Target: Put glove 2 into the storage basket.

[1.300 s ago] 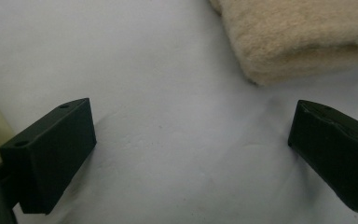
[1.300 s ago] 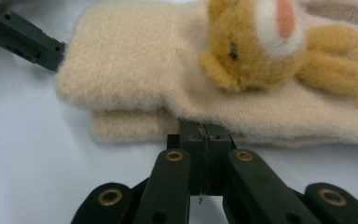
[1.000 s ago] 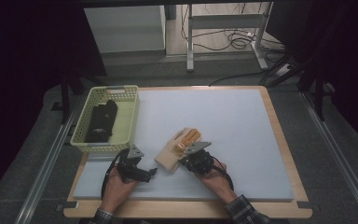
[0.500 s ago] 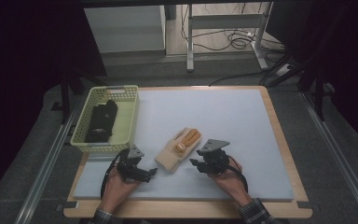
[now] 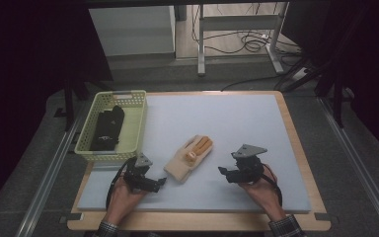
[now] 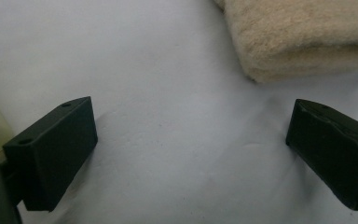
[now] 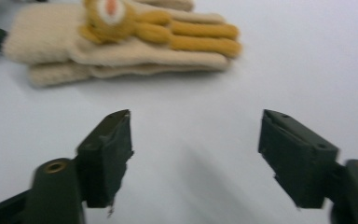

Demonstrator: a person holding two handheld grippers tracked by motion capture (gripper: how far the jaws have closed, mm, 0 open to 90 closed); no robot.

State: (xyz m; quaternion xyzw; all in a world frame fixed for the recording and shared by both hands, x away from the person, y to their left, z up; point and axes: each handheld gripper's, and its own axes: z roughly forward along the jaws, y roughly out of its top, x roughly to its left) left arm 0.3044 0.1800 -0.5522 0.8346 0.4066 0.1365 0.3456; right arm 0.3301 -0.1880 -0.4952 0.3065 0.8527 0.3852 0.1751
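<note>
Now the right gripper (image 5: 225, 172) has drawn away from the glove (image 5: 189, 157); both grippers gape wide, empty

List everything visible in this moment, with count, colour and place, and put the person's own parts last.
Glove: one, cream with orange-yellow fingers and a small bear-like decoration, lying flat on the mat between the two tools, touched by neither.
Basket: one, pale yellow-green plastic, at the mat's left edge.
Dark item: one, black, lying inside the basket; too dim to tell what it is.
Mat: one, pale grey-white, covering the wooden table.
Table: one, light wood, its rim showing around the mat.
Cables: several, dark, on the floor beyond the table.
Left tool: one, black, jaws apart, near the glove's cuff.
Right tool: one, black, jaws apart, right of the glove.
</note>
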